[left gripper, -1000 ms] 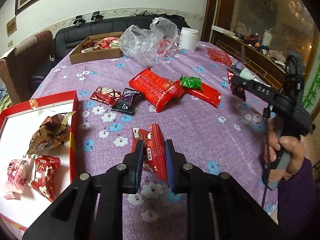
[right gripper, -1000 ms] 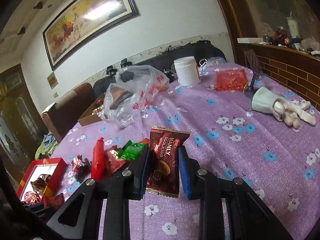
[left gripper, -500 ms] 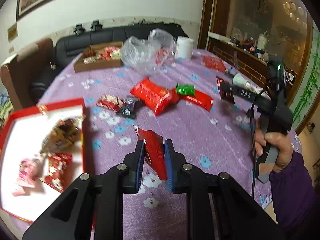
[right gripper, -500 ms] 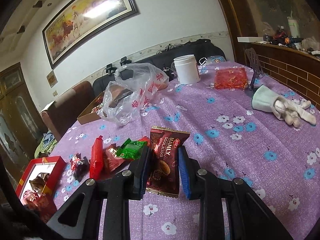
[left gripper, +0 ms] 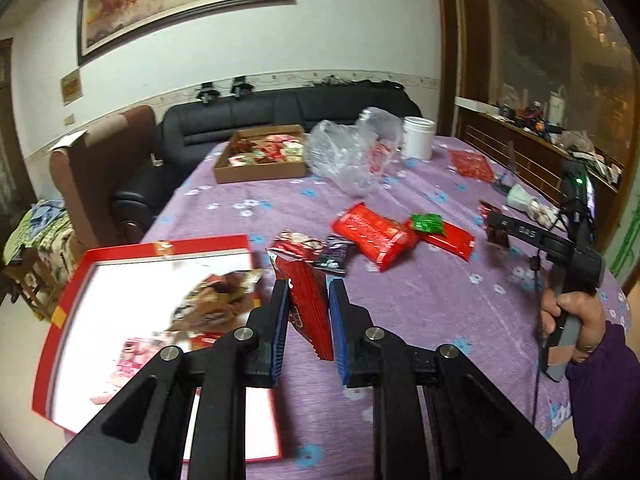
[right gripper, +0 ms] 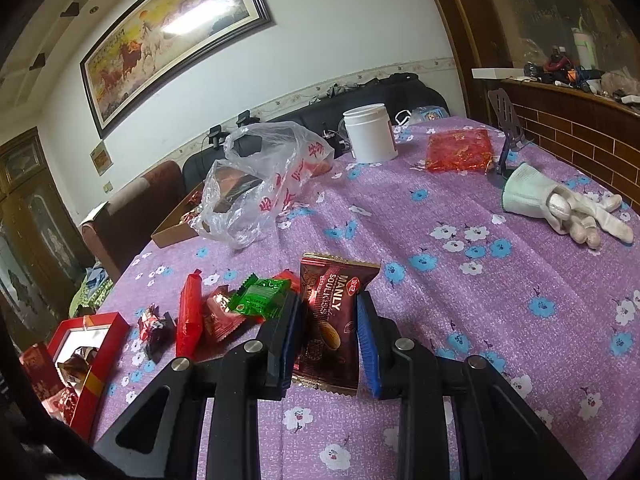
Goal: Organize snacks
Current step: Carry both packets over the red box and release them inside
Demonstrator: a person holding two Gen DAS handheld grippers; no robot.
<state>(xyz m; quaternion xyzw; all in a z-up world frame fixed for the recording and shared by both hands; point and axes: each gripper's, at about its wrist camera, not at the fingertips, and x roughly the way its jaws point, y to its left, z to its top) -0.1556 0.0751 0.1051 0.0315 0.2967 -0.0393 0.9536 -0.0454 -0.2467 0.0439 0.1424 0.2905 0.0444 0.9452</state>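
My left gripper (left gripper: pixel 308 292) is shut on a red snack packet (left gripper: pixel 310 312), held edge-on above the near right side of the red box (left gripper: pixel 200 242). The box's white inside holds a brown crinkled packet (left gripper: pixel 216 300) and a pink packet (left gripper: pixel 136 356). My right gripper (right gripper: pixel 328 300) is shut on a brown "Manly" cookie packet (right gripper: pixel 332 320), low over the purple tablecloth (right gripper: pixel 460 320). The left wrist view shows the right gripper (left gripper: pixel 496 224) at the right, with a hand (left gripper: pixel 576 316) on its grip. Loose on the cloth are a long red packet (left gripper: pixel 372 232), a green packet (left gripper: pixel 428 222) and a dark packet (left gripper: pixel 336 254).
At the back stand a cardboard box (left gripper: pixel 260 172) of snacks, a crumpled plastic bag (left gripper: pixel 352 156) and a white jar (left gripper: pixel 418 138). A white glove (right gripper: pixel 560 204), a red mesh pouch (right gripper: pixel 458 150) and a phone stand (right gripper: pixel 506 152) are at the far right. A black sofa lines the far edge.
My left gripper has risen off the table with the red packet and swung left, over the red box's right side. The right gripper and its brown packet have not moved.
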